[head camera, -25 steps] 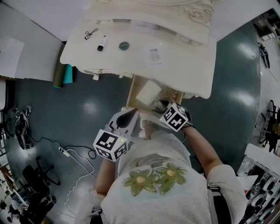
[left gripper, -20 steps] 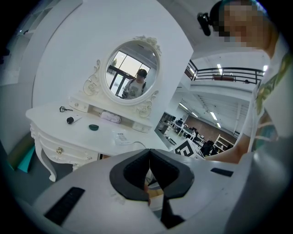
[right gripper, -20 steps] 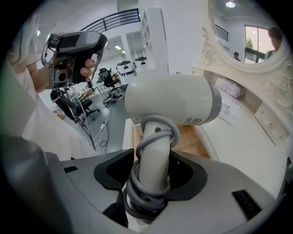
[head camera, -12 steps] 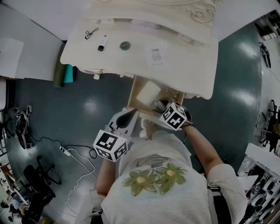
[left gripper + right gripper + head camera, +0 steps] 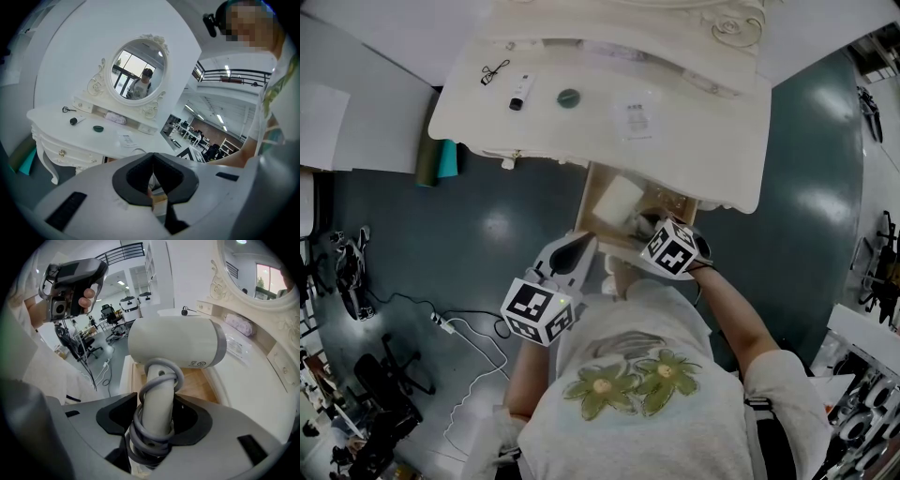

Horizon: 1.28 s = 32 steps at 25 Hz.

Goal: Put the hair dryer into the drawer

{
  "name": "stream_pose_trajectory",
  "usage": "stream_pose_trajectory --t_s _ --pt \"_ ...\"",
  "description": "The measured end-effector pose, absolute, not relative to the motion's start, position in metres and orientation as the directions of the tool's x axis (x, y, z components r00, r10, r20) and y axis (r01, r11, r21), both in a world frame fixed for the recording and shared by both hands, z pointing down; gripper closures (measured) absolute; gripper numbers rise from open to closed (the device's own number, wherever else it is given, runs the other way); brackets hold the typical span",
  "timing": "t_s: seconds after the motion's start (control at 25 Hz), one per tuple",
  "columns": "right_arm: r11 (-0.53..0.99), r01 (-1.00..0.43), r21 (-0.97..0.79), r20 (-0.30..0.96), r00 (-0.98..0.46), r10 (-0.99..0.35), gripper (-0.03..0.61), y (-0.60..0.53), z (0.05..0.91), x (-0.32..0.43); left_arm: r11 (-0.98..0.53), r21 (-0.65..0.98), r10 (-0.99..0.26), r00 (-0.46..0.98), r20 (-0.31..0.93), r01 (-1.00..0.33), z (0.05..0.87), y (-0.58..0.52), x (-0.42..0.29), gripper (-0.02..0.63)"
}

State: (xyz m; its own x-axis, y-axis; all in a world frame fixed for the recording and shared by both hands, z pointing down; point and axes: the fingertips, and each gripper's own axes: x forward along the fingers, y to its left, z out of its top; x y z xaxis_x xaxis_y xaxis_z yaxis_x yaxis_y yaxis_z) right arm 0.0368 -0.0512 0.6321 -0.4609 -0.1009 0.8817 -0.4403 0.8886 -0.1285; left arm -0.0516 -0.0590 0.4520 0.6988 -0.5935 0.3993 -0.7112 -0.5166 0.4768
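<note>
The white hair dryer (image 5: 176, 343) stands upright in my right gripper (image 5: 157, 417), which is shut on its handle (image 5: 157, 399) with the grey cord coiled round it. The dryer hangs over the open wooden drawer (image 5: 199, 383) of the white dressing table (image 5: 703, 141). In the head view the dryer's pale body (image 5: 619, 199) shows inside the drawer's outline (image 5: 586, 192), with the right gripper (image 5: 652, 228) just behind it. My left gripper (image 5: 578, 244) is held at the drawer's near left corner. Its jaws meet with nothing between them (image 5: 152, 159).
On the tabletop lie a small black tool (image 5: 495, 70), a tube (image 5: 519, 91), a dark green round lid (image 5: 569, 97) and a printed sheet (image 5: 633, 119). An oval mirror (image 5: 136, 75) stands at the back. A teal roll (image 5: 445, 159) leans left of the table; cables (image 5: 464, 328) trail on the floor.
</note>
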Motion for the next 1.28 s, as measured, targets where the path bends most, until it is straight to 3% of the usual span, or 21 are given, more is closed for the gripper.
stream_pose_trajectory --t_s 1.28 --pt "0.899 -0.412 -0.150 0.930 -0.368 -0.013 0.360 -0.053 0.690 0.041 -0.476 0.476 -0.588 0.670 0.453 -0.739 0.472 -0.063 -0.061 0.603"
